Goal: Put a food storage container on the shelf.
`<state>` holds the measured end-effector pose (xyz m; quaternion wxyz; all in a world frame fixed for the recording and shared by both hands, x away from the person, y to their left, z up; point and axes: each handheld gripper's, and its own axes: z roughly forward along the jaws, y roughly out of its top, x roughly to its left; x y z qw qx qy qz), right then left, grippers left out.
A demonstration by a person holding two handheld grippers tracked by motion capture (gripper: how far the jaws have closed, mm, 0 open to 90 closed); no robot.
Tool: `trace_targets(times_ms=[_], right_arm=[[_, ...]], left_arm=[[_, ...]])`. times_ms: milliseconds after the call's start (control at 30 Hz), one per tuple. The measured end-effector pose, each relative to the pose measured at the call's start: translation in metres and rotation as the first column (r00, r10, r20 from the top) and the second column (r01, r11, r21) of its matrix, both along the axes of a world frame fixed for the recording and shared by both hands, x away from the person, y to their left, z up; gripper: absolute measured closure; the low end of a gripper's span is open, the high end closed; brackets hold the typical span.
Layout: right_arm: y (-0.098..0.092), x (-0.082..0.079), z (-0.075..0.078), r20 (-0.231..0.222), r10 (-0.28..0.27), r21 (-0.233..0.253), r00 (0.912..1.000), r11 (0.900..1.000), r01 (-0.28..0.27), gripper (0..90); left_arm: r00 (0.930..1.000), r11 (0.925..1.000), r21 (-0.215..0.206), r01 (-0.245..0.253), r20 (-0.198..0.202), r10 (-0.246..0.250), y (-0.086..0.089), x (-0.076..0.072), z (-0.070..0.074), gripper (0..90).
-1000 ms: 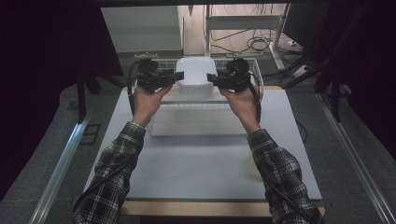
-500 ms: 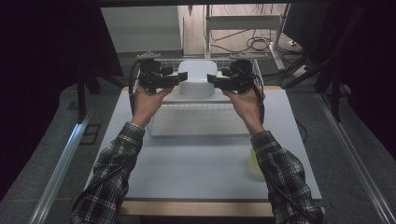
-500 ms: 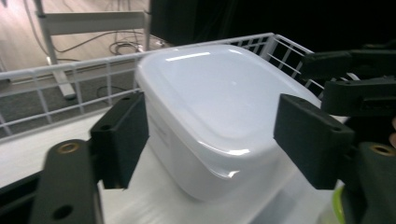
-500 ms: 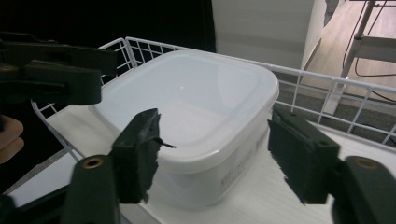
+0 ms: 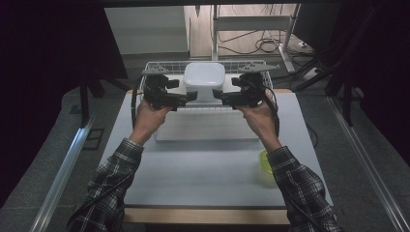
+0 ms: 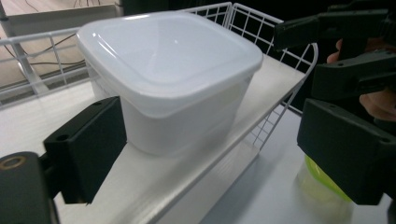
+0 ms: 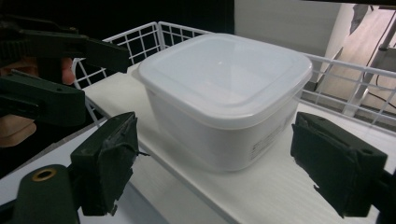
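Note:
A white square lidded plastic container (image 5: 204, 77) stands on a white shelf (image 5: 205, 128) fenced by a white wire rail (image 5: 241, 64) at the table's far edge. My left gripper (image 5: 191, 95) is open, just left of and in front of the container, which sits between its jaws but untouched in the left gripper view (image 6: 173, 84). My right gripper (image 5: 218, 95) is open too, just right of it. From the right gripper view the container (image 7: 224, 98) stands a little beyond the open jaws.
A yellow-green lidded cup (image 5: 265, 162) stands on the grey table (image 5: 203, 169) near my right forearm, and in the left gripper view the cup (image 6: 322, 186) lies below the shelf edge. Cables and a metal frame lie beyond the table.
Both grippers have moved forward and slightly up towards the container, closing in on its two sides. The container has not moved.

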<state>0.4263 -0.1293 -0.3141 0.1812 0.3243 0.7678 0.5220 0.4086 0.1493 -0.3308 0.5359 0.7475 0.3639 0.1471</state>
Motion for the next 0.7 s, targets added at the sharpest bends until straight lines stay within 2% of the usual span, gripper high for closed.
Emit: trace_targets(times_ms=[333, 700], right_arm=[[-0.002, -0.01, -0.009, 0.0, 0.021, -0.021, 0.9998, 1.0, -0.021, 10.8], [-0.007, -0.021, -0.021, -0.022, 0.045, -0.019, 0.9987, 0.999, -0.045, 7.7]], left_arm=[[0.9986, 0.9996, 0.014, 0.023, 0.047, -0.023, 0.005, -0.017, -0.009, 4.0], [0.9961, 0.9962, 0.085, 0.019, 0.084, -0.027, 0.002, -0.039, -0.022, 2.3]])
